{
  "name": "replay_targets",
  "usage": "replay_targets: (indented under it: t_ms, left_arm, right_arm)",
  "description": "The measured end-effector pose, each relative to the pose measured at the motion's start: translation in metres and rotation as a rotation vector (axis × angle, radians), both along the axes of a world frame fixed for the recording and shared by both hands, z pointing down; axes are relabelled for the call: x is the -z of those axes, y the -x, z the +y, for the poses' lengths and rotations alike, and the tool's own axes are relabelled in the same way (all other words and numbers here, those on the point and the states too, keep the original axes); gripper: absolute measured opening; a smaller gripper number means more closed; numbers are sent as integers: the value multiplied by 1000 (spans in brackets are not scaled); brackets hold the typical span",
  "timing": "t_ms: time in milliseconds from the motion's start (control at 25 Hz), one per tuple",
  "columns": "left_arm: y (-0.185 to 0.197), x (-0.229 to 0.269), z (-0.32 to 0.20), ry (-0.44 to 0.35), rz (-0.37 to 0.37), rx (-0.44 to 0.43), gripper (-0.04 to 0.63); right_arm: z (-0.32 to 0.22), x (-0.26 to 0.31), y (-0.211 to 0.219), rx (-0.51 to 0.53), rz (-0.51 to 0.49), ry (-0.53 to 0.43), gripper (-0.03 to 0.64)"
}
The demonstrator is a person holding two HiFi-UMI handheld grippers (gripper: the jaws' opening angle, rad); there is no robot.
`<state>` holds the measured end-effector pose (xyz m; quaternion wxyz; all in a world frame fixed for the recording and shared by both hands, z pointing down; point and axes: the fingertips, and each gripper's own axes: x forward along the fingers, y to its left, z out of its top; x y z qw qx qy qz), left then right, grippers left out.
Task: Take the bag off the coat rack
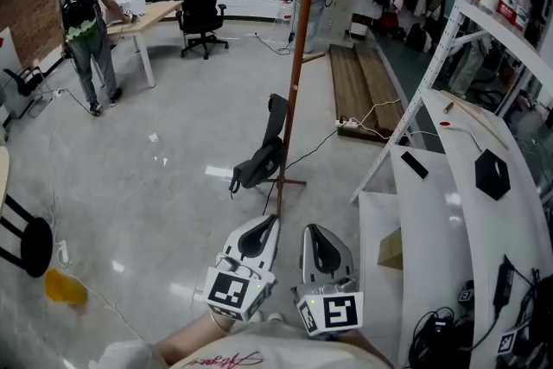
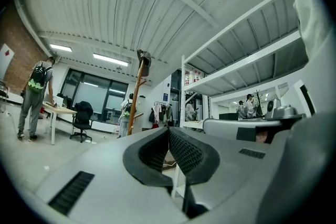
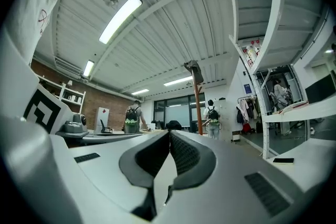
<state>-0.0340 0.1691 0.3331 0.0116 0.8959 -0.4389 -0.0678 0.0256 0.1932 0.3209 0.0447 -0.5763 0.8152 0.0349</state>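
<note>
A brown coat rack pole stands on the floor straight ahead of me. A dark bag hangs against it by a long strap, its body low near the rack's feet. My left gripper and right gripper are held side by side near my body. Both point toward the rack, well short of the bag, shut and empty. The left gripper and the right gripper each see the pole with a dark item on top. Their own bodies hide the bag.
White shelving and a white table with black devices line the right. A cardboard box sits beside them, wooden planks behind. A cable runs across the floor by the rack. A person stands at a desk, far left.
</note>
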Motion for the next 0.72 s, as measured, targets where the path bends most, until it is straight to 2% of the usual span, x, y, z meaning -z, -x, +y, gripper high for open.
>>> replay_targets:
  t_ms: [360,720]
  left_arm:
    - [-7,-4,-8,12,8,32,18]
    - [-10,-16,-13,23,11,94,18]
  right_arm:
    - [-9,-3,-15,14,-7,0,20]
    - [-14,-14,-17,79,17,15,20]
